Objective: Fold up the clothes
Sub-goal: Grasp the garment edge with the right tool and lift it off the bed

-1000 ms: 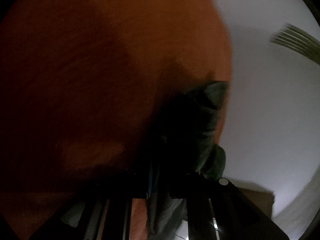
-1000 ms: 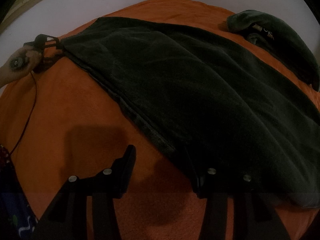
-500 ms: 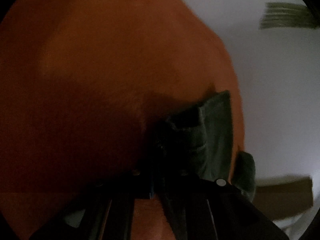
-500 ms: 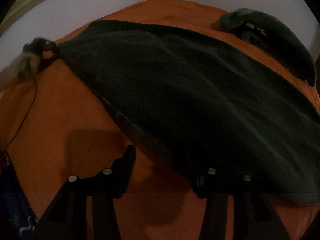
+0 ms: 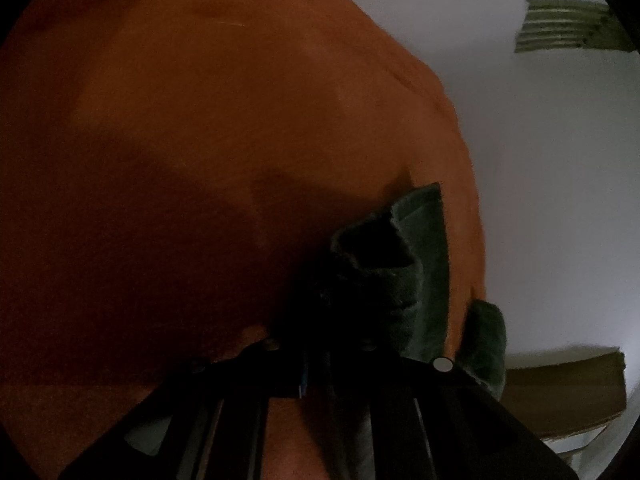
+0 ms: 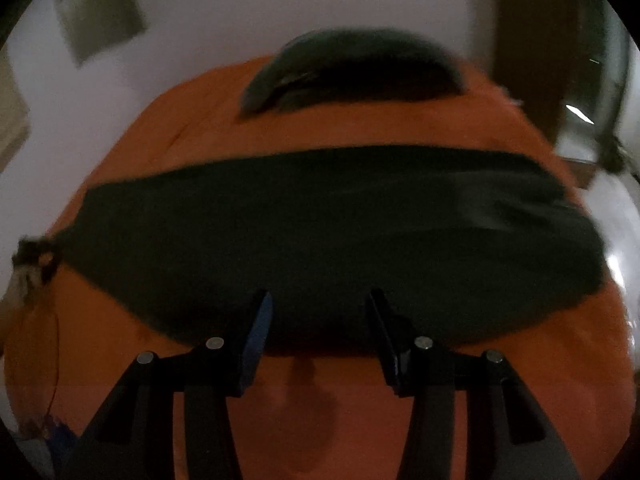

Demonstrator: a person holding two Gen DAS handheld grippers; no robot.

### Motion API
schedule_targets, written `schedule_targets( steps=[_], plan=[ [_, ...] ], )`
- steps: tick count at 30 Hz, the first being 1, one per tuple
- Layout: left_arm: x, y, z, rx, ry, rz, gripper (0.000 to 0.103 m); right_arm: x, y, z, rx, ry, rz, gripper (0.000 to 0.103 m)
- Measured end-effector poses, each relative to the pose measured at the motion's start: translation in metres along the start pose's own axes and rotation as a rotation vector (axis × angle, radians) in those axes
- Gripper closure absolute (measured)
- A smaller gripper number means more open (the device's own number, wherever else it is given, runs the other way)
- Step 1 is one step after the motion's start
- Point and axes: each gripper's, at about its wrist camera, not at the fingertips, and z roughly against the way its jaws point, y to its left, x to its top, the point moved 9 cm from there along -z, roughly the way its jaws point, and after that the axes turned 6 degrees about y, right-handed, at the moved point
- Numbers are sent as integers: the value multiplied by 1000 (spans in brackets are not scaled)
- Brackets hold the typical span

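Note:
A dark green cloth (image 6: 340,220) lies spread flat across an orange bed cover (image 6: 320,128). My right gripper (image 6: 318,308) hovers open over the cloth's near long edge, with nothing between its fingers. At the far left of the right wrist view, a hand holds my left gripper (image 6: 36,256) at the cloth's left corner. In the left wrist view, the left gripper (image 5: 320,340) is shut on that bunched corner of the cloth (image 5: 416,240), just above the orange cover (image 5: 180,140).
A second dark green garment (image 6: 360,68) lies heaped at the far side of the bed. A brown door (image 6: 528,40) stands beyond it on the right. White wall surrounds the bed. A brown box-like piece (image 5: 560,392) sits past the bed's edge.
The right gripper has swung and rolled from the cloth's end to face its long edge, staying open. The left gripper keeps its hold on the corner and has shifted slightly.

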Motion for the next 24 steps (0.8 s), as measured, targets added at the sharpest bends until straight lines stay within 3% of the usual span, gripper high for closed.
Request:
schedule_targets(
  steps=[3,5,8,11,14,18,19,20,24],
  plan=[
    [8,4,-17,-14,1,12,94,-13,-31,1,-37,9,-75,55],
    [7,4,-16,-17,-8,2,94,-18,-29,6,12,-14,-125,55],
    [8,0,-21,-15,-5,14,94,-18,7,-4,69,33,-13,55],
    [9,1,-33,-8,-3,14,94,-25,69,-23,-27,38,360,55],
    [1,29,-17,1,-5,6,94,-37,125,-46,-204,-37,784,52],
    [3,29,-20,-2,-5,9,94,-57,164,-88,-414,-112,1193,51],
    [3,28,-23,-3,-4,11,94,-60,167,-100,-460,-110,1259,58],
    [3,25,-27,-4,-3,11,94,-63,170,-112,-507,-107,1324,97],
    [-6,26,-32,-13,3,19,94,-32,174,-74,-510,-242,1128,100]
  ],
)
